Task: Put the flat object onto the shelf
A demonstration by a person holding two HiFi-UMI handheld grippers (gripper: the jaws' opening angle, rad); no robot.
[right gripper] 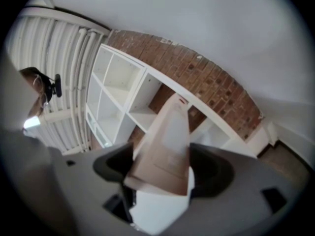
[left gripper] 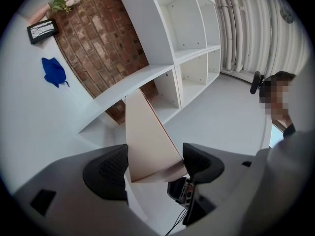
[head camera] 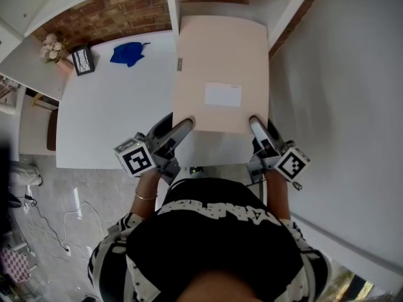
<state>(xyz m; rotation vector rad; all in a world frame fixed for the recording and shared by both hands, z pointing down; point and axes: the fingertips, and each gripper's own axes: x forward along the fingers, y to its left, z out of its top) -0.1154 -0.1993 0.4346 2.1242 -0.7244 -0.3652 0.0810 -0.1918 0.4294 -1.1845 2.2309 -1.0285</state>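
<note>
One shelf [head camera: 171, 5] stands at 12 o'clock in the head view, with several open white cubbies. One white surface [head camera: 107, 112] runs in front of it, from 9 o'clock to the centre.

The task's thing, one flat tan box [head camera: 220, 68] with a white label, lies level at the centre. Its far edge is at the mouth of a cubby and its near edge is with us. We cannot tell whether the far end already rests on the shelf.

We have two claws on it. The left claw [head camera: 182, 126] is clamped on the near left corner at 7 o'clock of the box. The right claw [head camera: 255, 126] is clamped on the near right corner at 5 o'clock. Each gripper view shows both pads pressed against the thin edge. We judge that the twin grip at the corners keeps the wide box from sagging or twisting while it is fed in lengthwise.

At 10 o'clock, well apart from the box, lie one blue cloth [head camera: 128, 53], one small frame [head camera: 82, 60] and one bunch of flowers [head camera: 51, 46].
</note>
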